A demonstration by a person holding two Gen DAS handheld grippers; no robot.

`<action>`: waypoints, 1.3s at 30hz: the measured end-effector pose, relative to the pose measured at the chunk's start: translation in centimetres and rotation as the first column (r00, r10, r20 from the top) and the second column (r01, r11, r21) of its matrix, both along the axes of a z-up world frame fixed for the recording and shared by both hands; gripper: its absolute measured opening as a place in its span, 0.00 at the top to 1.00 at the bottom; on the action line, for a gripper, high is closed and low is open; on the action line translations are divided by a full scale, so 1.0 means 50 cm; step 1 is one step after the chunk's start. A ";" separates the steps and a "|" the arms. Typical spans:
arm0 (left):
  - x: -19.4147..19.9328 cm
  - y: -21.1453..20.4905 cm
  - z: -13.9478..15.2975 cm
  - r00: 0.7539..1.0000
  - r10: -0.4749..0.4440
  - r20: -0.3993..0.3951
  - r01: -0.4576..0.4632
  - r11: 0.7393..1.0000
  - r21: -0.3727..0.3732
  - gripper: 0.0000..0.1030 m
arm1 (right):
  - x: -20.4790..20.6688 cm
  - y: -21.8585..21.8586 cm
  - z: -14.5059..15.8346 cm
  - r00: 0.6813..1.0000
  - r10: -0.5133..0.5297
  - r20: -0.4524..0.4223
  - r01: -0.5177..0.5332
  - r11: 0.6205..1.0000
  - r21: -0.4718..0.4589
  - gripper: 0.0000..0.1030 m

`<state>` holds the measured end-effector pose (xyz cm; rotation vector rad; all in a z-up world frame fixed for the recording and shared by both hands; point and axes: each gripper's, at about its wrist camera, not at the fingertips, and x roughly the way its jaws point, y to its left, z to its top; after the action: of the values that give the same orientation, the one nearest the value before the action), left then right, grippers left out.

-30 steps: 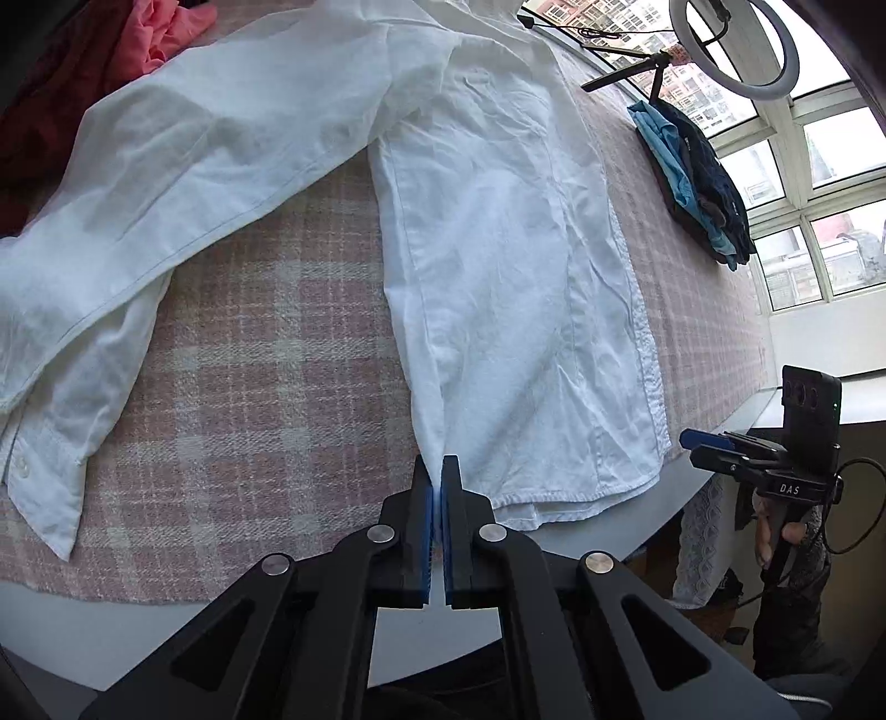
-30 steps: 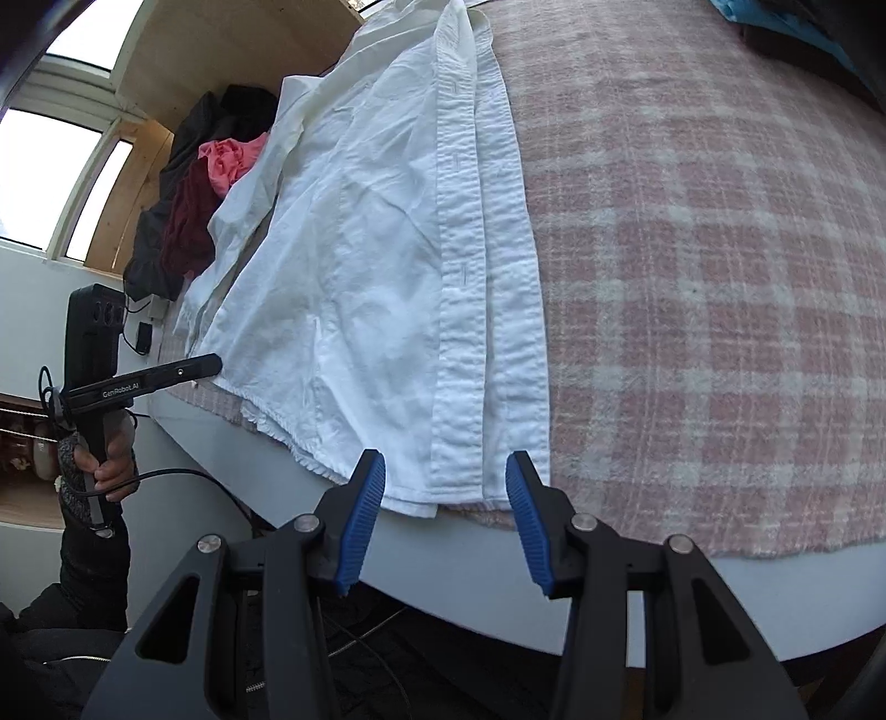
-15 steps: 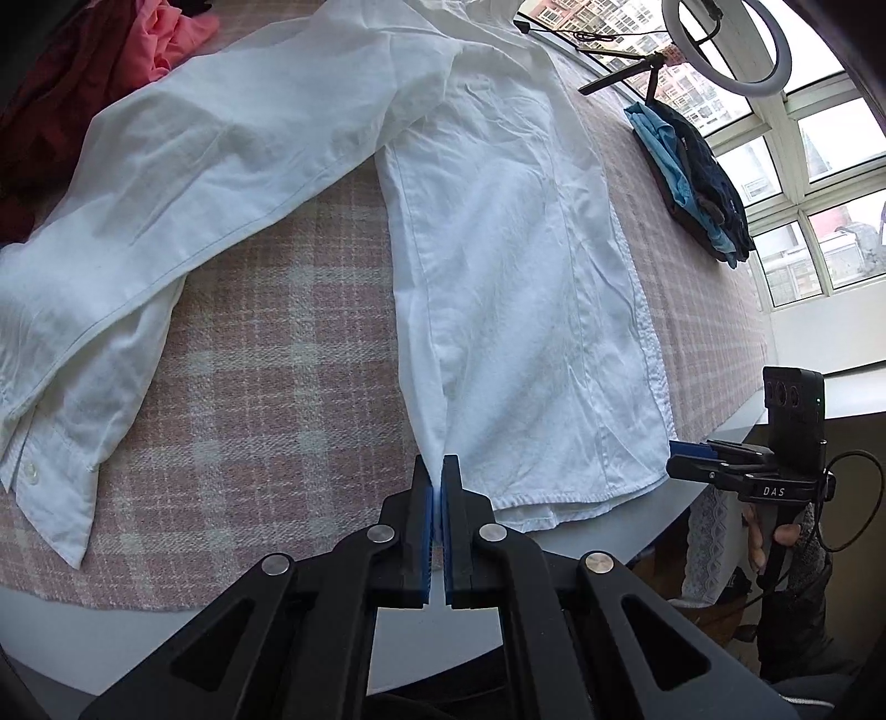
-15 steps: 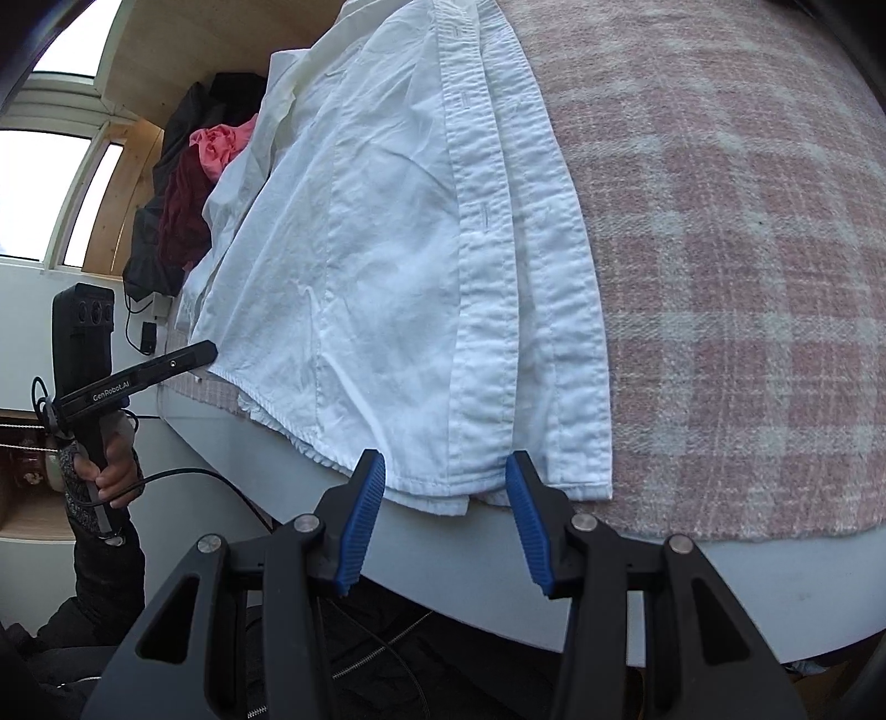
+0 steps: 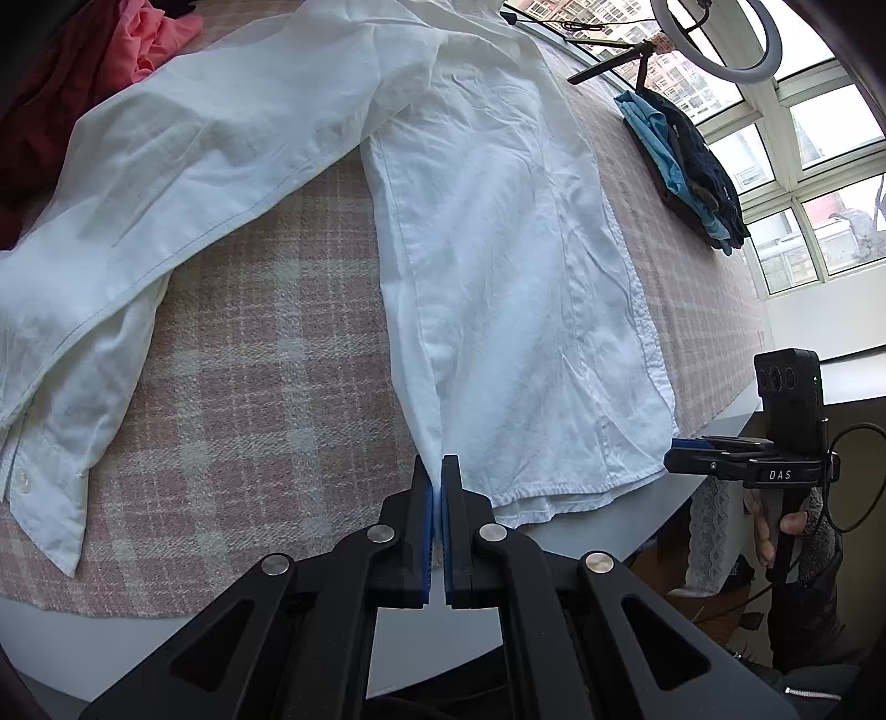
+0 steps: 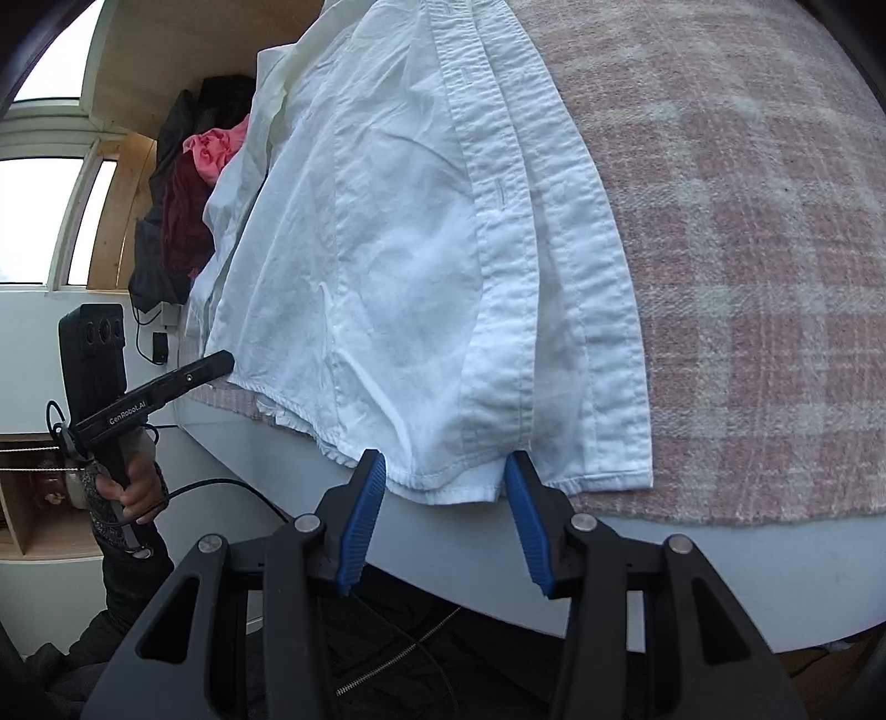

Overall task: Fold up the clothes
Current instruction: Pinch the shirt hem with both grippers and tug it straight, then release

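A white button-up shirt (image 5: 498, 277) lies flat on the pink plaid cloth (image 5: 266, 387), its hem at the table's near edge. One sleeve (image 5: 166, 166) stretches out to the left. My left gripper (image 5: 436, 471) is shut on the hem's left corner. In the right wrist view the shirt (image 6: 398, 249) fills the middle, button placket towards the right. My right gripper (image 6: 446, 471) has the hem's placket corner between its blue pads (image 6: 365, 498). Its jaws are closing, and the pads stand apart from the cloth. Each gripper shows in the other's view, left (image 6: 216, 363) and right (image 5: 686, 446).
A heap of pink and dark red clothes (image 5: 138, 44) sits at the far left. A stack of folded blue and dark garments (image 5: 681, 160) lies at the far right, below a ring light (image 5: 714, 33). The table's white rim (image 6: 720, 570) runs just under the hem.
My right gripper has sunk and come in towards the hem, which now sits between its fingers. The left gripper has kept still, shut on its corner.
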<state>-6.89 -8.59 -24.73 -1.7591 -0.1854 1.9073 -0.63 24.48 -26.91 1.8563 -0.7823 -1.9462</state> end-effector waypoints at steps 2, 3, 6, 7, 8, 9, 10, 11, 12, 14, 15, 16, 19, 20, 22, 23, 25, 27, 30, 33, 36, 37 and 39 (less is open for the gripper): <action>0.000 0.001 0.001 1.000 -0.002 -0.004 0.002 1.000 -0.003 0.98 | 0.000 0.005 -0.005 1.000 -0.009 0.000 0.009 1.000 -0.021 0.82; 0.000 0.001 0.002 1.000 -0.003 -0.006 0.003 1.000 -0.004 0.98 | 0.001 0.002 -0.011 1.000 -0.003 0.010 0.004 0.999 -0.045 0.94; -0.001 -0.001 0.007 1.000 -0.001 -0.010 0.001 1.000 -0.001 0.98 | 0.003 -0.011 -0.016 0.999 0.017 0.027 -0.015 0.995 -0.095 0.94; -0.002 -0.002 0.012 1.000 0.002 -0.013 -0.002 1.000 0.001 0.98 | 0.001 -0.015 -0.006 1.000 0.019 0.018 -0.017 0.994 -0.109 0.94; -0.003 -0.003 0.018 1.000 0.004 -0.016 -0.004 1.000 0.004 0.98 | -0.004 -0.012 0.012 1.000 0.024 0.002 -0.024 0.993 -0.119 0.94; -0.003 -0.004 0.028 1.000 0.007 -0.024 -0.007 1.000 0.011 0.98 | -0.009 -0.009 0.031 0.999 0.029 -0.016 -0.030 0.991 -0.128 0.94; -0.003 -0.005 0.038 0.999 0.011 -0.032 -0.010 1.000 0.019 0.98 | -0.019 -0.004 0.058 0.998 0.029 -0.046 -0.035 0.992 -0.118 0.94; -0.003 -0.006 0.050 0.999 0.016 -0.038 -0.015 0.999 0.031 0.98 | -0.028 0.002 0.085 0.996 0.038 -0.076 -0.046 0.993 -0.110 0.94; -0.001 -0.004 0.063 0.999 0.017 -0.049 -0.015 0.999 0.040 0.98 | -0.039 0.014 0.111 0.994 0.044 -0.105 -0.054 0.994 -0.099 0.94; 0.007 0.005 0.085 0.997 0.011 -0.070 -0.008 0.999 0.051 0.98 | -0.059 0.028 0.162 0.986 0.062 -0.153 -0.071 0.996 -0.058 0.95; 0.013 0.012 0.094 0.997 0.005 -0.080 -0.001 0.999 0.053 0.98 | -0.066 0.037 0.182 0.983 0.072 -0.169 -0.078 0.996 -0.031 0.94; 0.021 0.021 0.095 0.996 -0.008 -0.084 0.012 0.999 0.049 0.98 | -0.073 0.045 0.200 0.980 0.081 -0.183 -0.084 0.996 -0.005 0.94; 0.043 0.048 0.095 0.994 -0.045 -0.098 0.048 0.998 0.034 0.98 | -0.074 0.069 0.214 0.978 0.087 -0.190 -0.081 0.996 0.040 0.95; 0.046 0.057 0.084 0.994 -0.055 -0.098 0.056 0.998 0.011 0.98 | -0.072 0.078 0.211 0.979 0.088 -0.186 -0.079 0.995 0.054 0.95; 0.051 0.075 0.063 0.993 -0.074 -0.095 0.071 0.997 -0.033 0.98 | -0.061 0.086 0.177 0.985 0.084 -0.153 -0.076 0.996 0.054 0.94; 0.049 0.076 0.054 0.994 -0.069 -0.081 0.066 0.997 -0.037 0.98 | -0.056 0.087 0.154 0.988 0.075 -0.135 -0.069 0.996 0.052 0.95; 0.044 0.077 0.038 0.996 -0.062 -0.056 0.060 0.997 -0.044 0.98 | -0.051 0.086 0.106 0.994 0.049 -0.096 -0.047 0.998 0.030 0.94; 0.036 0.074 0.048 0.994 -0.078 -0.071 0.075 0.997 -0.033 0.97 | -0.050 0.091 0.079 0.997 0.007 -0.070 -0.010 0.999 -0.037 0.94; 0.034 0.053 0.058 0.994 -0.060 -0.095 0.058 0.998 -0.022 0.82 | -0.057 0.090 0.084 0.997 -0.026 -0.078 0.016 0.992 -0.124 0.95; 0.050 0.033 0.044 0.993 -0.064 -0.102 0.058 0.997 -0.054 0.77 | -0.069 0.080 0.121 0.993 -0.013 -0.119 -0.003 0.991 -0.133 0.95; 0.070 0.016 0.021 0.995 -0.048 -0.084 0.042 0.997 -0.064 0.77 | -0.075 0.076 0.139 0.991 0.005 -0.132 -0.017 0.996 -0.092 0.95; 0.075 0.011 0.015 0.996 -0.038 -0.079 0.033 0.998 -0.062 0.77 | -0.071 0.078 0.137 0.992 0.008 -0.125 -0.017 0.997 -0.079 0.95; 0.082 0.003 0.014 0.996 -0.021 -0.088 0.015 0.997 -0.073 0.77 | -0.060 0.080 0.126 0.994 0.010 -0.105 -0.016 0.998 -0.060 0.95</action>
<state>-2.77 -8.46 -24.04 -1.7122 -0.0687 1.9973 -3.60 28.49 -20.63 1.7058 -0.7866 -1.9711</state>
